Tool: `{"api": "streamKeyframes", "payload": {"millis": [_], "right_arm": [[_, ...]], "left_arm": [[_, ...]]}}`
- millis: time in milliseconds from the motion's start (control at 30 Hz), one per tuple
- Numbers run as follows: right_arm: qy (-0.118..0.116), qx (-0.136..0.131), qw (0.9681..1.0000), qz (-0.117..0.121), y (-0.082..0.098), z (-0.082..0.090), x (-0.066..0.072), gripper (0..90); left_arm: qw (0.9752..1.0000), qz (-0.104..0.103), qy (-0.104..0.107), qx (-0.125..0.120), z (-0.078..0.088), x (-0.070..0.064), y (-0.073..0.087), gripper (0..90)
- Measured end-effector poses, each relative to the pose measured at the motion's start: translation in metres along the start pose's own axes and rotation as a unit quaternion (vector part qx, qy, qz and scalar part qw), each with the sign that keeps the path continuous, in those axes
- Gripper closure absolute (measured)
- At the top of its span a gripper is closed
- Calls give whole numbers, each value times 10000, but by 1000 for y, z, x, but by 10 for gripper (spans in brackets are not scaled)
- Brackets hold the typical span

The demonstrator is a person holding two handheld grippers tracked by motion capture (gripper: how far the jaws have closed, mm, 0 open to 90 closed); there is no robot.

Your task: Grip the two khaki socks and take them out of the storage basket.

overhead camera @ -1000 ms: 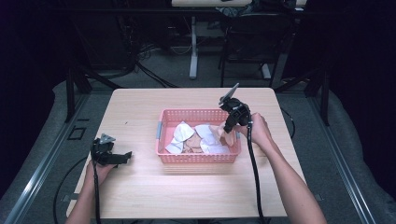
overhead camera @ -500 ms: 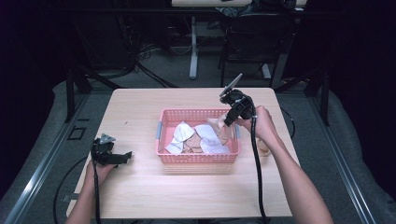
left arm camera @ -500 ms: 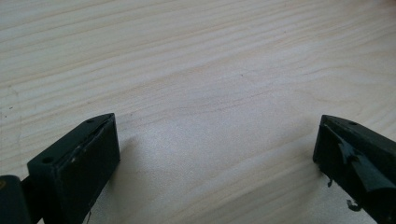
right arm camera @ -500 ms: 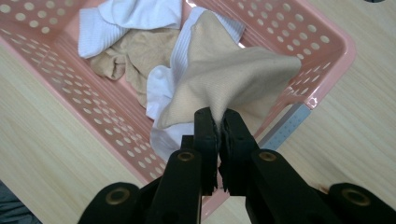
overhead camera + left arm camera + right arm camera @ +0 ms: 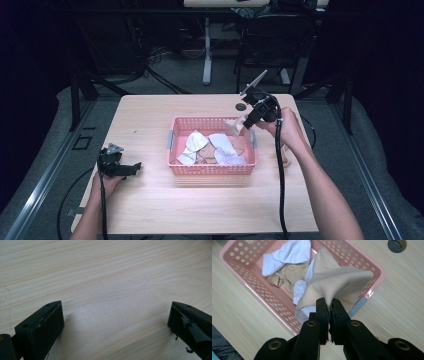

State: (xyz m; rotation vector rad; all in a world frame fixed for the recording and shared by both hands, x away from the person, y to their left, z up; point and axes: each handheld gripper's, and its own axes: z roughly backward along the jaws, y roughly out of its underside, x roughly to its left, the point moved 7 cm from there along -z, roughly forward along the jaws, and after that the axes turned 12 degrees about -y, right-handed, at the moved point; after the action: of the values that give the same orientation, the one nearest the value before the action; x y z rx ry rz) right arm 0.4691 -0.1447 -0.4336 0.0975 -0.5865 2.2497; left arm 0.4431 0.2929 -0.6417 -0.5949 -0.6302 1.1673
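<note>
A pink plastic basket (image 5: 212, 168) (image 5: 272, 297) stands mid-table and holds several white and beige socks (image 5: 200, 145). My right gripper (image 5: 240, 124) (image 5: 329, 305) hangs above the basket's right end, shut on a beige sock (image 5: 334, 283) (image 5: 233, 125) that it has lifted clear of the pile. A white sock (image 5: 287, 253) and another beige sock (image 5: 287, 275) lie in the basket below. My left gripper (image 5: 131, 169) (image 5: 115, 317) rests low over bare wood at the table's left, jaws wide open with nothing between them.
The light wooden table (image 5: 150, 125) has a round cable hole (image 5: 241, 106) (image 5: 395, 245) behind the basket. A small pale object (image 5: 286, 161) lies on the table beside the right forearm. Chair and desk legs stand on the floor beyond the far edge.
My right gripper has risen and drawn back toward the right, carrying the beige sock up out of the basket. The left gripper has stayed put.
</note>
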Motion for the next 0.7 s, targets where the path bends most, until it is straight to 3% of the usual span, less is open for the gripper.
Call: {"api": "streamKeyframes", "payload": {"millis": [200, 300, 700], "right_arm": [[142, -128, 9998, 59, 2, 17, -1, 863], [206, -61, 9998, 62, 7, 28, -5, 864], [383, -202, 9988, -219, 35, 57, -25, 864]], "left_arm": [[10000, -1, 5, -4, 0, 0, 0, 4], [10000, -2, 4, -3, 0, 0, 0, 4], [10000, -2, 4, -4, 0, 0, 0, 4]]}}
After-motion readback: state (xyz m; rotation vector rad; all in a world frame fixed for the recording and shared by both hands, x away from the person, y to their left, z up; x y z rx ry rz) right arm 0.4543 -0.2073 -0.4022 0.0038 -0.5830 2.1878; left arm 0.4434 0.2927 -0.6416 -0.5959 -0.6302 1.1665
